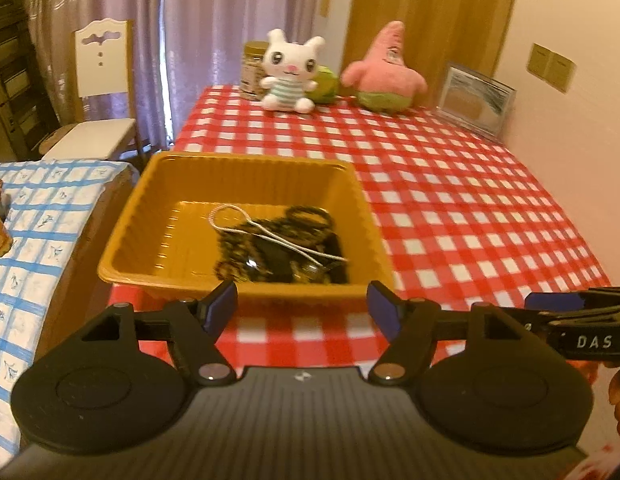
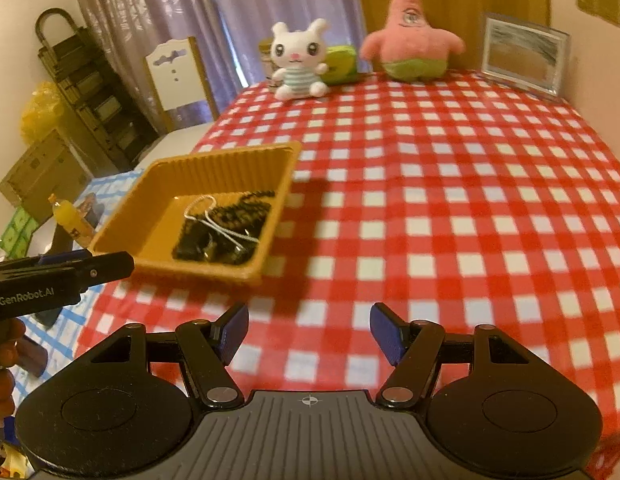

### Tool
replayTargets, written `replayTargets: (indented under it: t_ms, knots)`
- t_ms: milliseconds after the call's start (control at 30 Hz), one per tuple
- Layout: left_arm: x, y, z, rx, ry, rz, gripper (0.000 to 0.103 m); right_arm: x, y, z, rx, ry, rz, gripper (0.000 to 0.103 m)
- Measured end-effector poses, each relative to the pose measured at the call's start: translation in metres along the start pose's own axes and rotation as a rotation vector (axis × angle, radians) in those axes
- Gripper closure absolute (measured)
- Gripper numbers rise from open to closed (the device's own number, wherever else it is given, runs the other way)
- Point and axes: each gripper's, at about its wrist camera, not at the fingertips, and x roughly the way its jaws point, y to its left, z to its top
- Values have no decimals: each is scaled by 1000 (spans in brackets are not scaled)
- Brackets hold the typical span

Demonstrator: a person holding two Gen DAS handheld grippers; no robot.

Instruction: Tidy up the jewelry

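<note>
A golden-brown plastic tray [image 1: 158, 216] [image 2: 214, 168] sits at the near left corner of the red-checked table [image 1: 450, 184] [image 2: 450, 200]. In it lies a heap of dark bead jewelry [image 1: 278, 248] [image 2: 226, 228] with a thin silver chain [image 1: 246, 224] [image 2: 218, 220] draped over it. My left gripper [image 1: 302, 304] hovers just before the tray's near wall, jaws wide apart and empty. My right gripper [image 2: 309, 332] stands open over bare cloth to the right of the tray, nothing between its blue pads [image 2: 386, 332]. Each gripper shows at the edge of the other's view.
At the table's far edge stand a white plush rabbit [image 1: 290, 68] [image 2: 298, 60], a pink star plush [image 1: 386, 68] [image 2: 410, 36], a green object, a jar [image 1: 252, 68] and a picture frame [image 1: 474, 100] [image 2: 522, 56]. A lower blue-checked table [image 1: 34, 232] adjoins on the left; a chair [image 1: 102, 92] stands behind it.
</note>
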Motion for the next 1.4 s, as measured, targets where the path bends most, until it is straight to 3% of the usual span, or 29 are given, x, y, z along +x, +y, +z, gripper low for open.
replayTargets:
  t_ms: [100,500,867,1400]
  knots:
    - [-9,-16,-8,25,-11,-4,24,-16,-8,-16,30,-3,-19,36]
    - [-42,-76,-39,179,-21,6,17,-69,-23,-50,64,-45,-59,36]
    - [-57,-83,-48,129,43,-5,17,-89,-19,-61,38,-72,-41,36]
    - [-71,-89,-54,147,28,-15,18,-99,-16,-66,26,-87,-37,36]
